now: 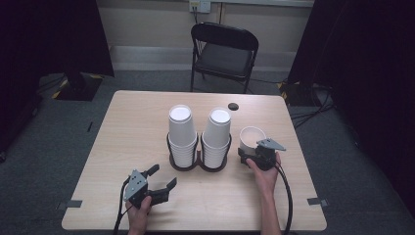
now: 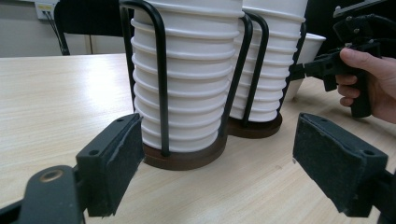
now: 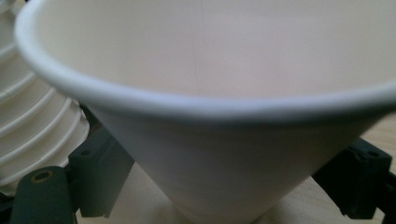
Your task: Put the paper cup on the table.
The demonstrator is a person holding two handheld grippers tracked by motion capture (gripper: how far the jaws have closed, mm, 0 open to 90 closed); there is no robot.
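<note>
Two stacks of upturned white paper cups, the left stack (image 1: 182, 132) (image 2: 196, 79) and the right stack (image 1: 218, 134) (image 2: 273, 60), stand in a black wire holder (image 1: 198, 165) (image 2: 161, 84) on a brown base. To their right a single white cup (image 1: 252, 138) (image 3: 201, 116) (image 2: 310, 49) stands upright on the table. My right gripper (image 1: 250, 151) (image 3: 224, 182) is open, one jaw on each side of this cup's lower wall and close to it. My left gripper (image 1: 162, 176) (image 2: 217, 158) is open and holds nothing, low over the table just in front of the left stack.
The light wooden table (image 1: 132, 127) has bare room left of the holder and along its front edge. A small dark disc (image 1: 233, 106) lies near the far edge. A black folding chair (image 1: 225, 51) stands behind the table, and dark curtains hang at both sides.
</note>
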